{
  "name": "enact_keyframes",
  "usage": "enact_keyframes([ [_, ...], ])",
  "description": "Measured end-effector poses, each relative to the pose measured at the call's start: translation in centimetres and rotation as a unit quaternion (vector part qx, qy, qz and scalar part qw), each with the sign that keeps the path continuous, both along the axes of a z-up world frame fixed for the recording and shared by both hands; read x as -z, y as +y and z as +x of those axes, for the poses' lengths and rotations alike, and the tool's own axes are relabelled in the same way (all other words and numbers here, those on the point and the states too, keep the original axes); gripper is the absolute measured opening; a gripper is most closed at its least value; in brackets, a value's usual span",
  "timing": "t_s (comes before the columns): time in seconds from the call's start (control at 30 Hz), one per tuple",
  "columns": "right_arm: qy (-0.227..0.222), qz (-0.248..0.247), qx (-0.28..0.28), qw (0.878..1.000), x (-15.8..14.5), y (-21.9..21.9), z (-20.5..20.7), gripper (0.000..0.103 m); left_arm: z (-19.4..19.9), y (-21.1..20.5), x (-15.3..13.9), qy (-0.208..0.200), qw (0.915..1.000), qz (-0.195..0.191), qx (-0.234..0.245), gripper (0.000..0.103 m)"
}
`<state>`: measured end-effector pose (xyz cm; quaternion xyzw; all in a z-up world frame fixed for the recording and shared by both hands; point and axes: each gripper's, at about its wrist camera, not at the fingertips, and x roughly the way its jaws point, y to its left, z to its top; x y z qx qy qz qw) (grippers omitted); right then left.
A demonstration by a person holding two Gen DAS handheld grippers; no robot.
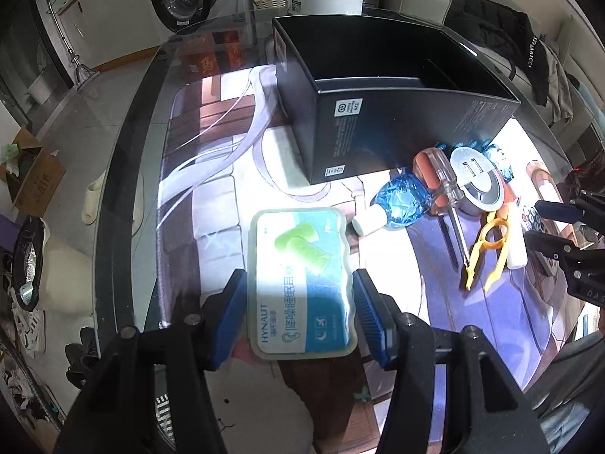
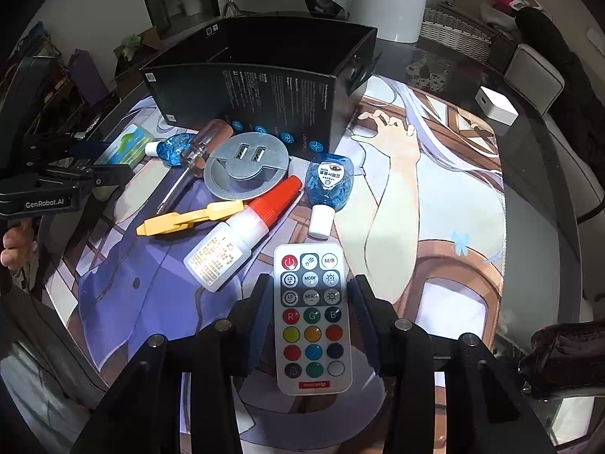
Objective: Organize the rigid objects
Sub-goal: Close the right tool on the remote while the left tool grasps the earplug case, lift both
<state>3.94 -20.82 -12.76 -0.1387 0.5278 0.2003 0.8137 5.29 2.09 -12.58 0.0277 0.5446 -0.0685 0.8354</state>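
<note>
My left gripper (image 1: 298,314) straddles a flat earplug case (image 1: 302,283) with a green and blue label; the blue pads sit at its two sides. My right gripper (image 2: 310,314) straddles a white remote (image 2: 312,317) with coloured buttons; the fingers stand close to its edges. An open black box (image 1: 397,87) stands behind on the printed mat; it also shows in the right wrist view (image 2: 261,87). I cannot tell if either pair of pads presses its object.
Before the box lie a screwdriver (image 2: 196,155), a round metal USB plate (image 2: 245,166), two blue bottles (image 2: 329,185), a glue bottle (image 2: 242,238) and yellow tweezers (image 2: 189,219). A white cube (image 2: 495,106) sits at the right. The glass table edge (image 1: 124,189) is at the left.
</note>
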Motion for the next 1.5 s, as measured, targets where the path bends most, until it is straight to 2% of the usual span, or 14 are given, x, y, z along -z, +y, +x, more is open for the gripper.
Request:
enact_keyframes([
  [0.3, -0.014, -0.017, -0.027, 0.999, 0.0, 0.2, -0.4, 0.040, -0.2, -0.3, 0.0, -0.003, 1.0000, 0.002, 0.007, 0.055],
  [0.4, -0.020, -0.017, -0.030, 0.999, -0.2, 0.3, -0.7, 0.039, -0.4, -0.4, -0.5, -0.017, 0.9998, 0.008, 0.008, 0.055],
  [0.63, -0.061, 0.009, -0.019, 0.998, -3.0, 0.0, -1.3, 0.039, -1.3, -0.8, -3.8, -0.085, 0.9962, 0.008, 0.016, 0.055],
  [0.73, -0.093, 0.044, -0.016, 0.995, -4.7, -0.2, -1.8, 0.039, -1.9, -0.9, -5.8, -0.132, 0.9911, -0.002, 0.012, 0.055],
  [0.8, -0.128, 0.072, -0.009, 0.989, -6.3, -0.5, -2.2, 0.039, -2.7, -0.8, -7.5, -0.179, 0.9838, -0.012, 0.012, 0.055],
  [0.87, -0.166, 0.095, -0.009, 0.982, -8.1, -0.5, -2.9, 0.039, -3.7, -1.1, -9.4, -0.232, 0.9726, -0.013, 0.016, 0.055],
  [0.97, -0.236, 0.134, -0.008, 0.962, -11.1, -0.9, -4.3, 0.039, -5.2, -1.2, -11.8, -0.293, 0.9554, -0.029, 0.014, 0.055],
  [1.03, -0.289, 0.167, -0.004, 0.943, -13.1, -1.4, -5.8, 0.039, -6.1, -1.0, -12.9, -0.324, 0.9449, -0.045, 0.009, 0.055],
  [1.1, -0.334, 0.190, -0.010, 0.923, -14.7, -1.7, -7.4, 0.039, -7.3, -1.0, -14.1, -0.362, 0.9308, -0.054, 0.002, 0.055],
  [1.2, -0.414, 0.196, -0.034, 0.888, -16.5, -1.4, -10.3, 0.039, -8.5, -0.8, -15.3, -0.395, 0.9161, -0.067, 0.001, 0.055],
  [1.3, -0.463, 0.195, -0.039, 0.864, -17.4, -1.0, -12.5, 0.039, -10.0, -0.6, -16.1, -0.425, 0.9026, -0.068, 0.002, 0.055],
  [1.4, -0.465, 0.199, -0.048, 0.861, -17.8, -0.4, -12.9, 0.039, -10.8, -0.3, -16.3, -0.440, 0.8947, -0.075, 0.011, 0.055],
  [1.5, -0.455, 0.207, -0.049, 0.865, -17.7, -0.1, -12.4, 0.039, -10.3, -0.2, -16.0, -0.432, 0.8989, -0.073, 0.009, 0.055],
])
